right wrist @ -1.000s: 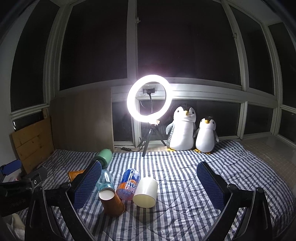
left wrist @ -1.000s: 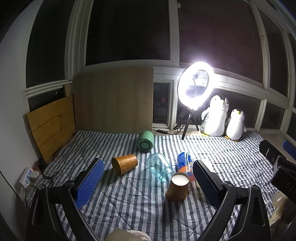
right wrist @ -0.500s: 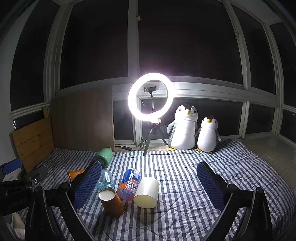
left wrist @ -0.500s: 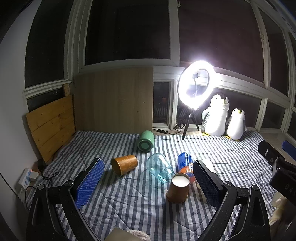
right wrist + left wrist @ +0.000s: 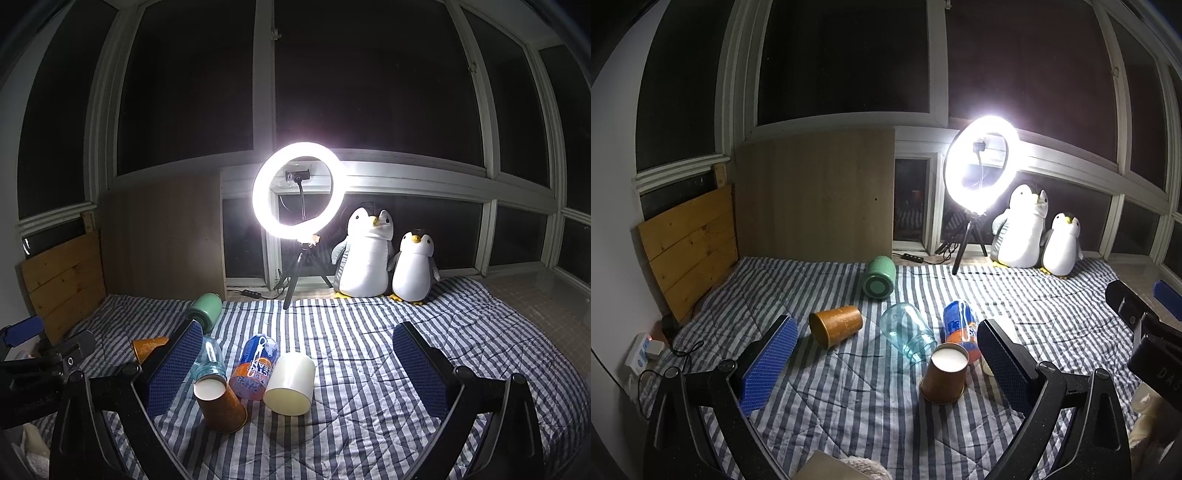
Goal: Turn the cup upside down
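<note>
Both grippers, left [image 5: 882, 363] and right [image 5: 295, 363], hang with jaws apart and empty above the striped quilt [image 5: 369, 332], where the brown paper cup [image 5: 220, 406] already stands mouth-down; nudging it on this soft bedding could topple it against the soda can [image 5: 255, 369].

Left gripper [image 5: 884, 345] gapes wide above inverted paper cup [image 5: 943, 378].

cup: brown paper cup [image 5: 943, 378] [image 5: 220, 405] | pose: upside down, white base up, slightly tilted | location: striped bed cover, just beside soda can
</note>
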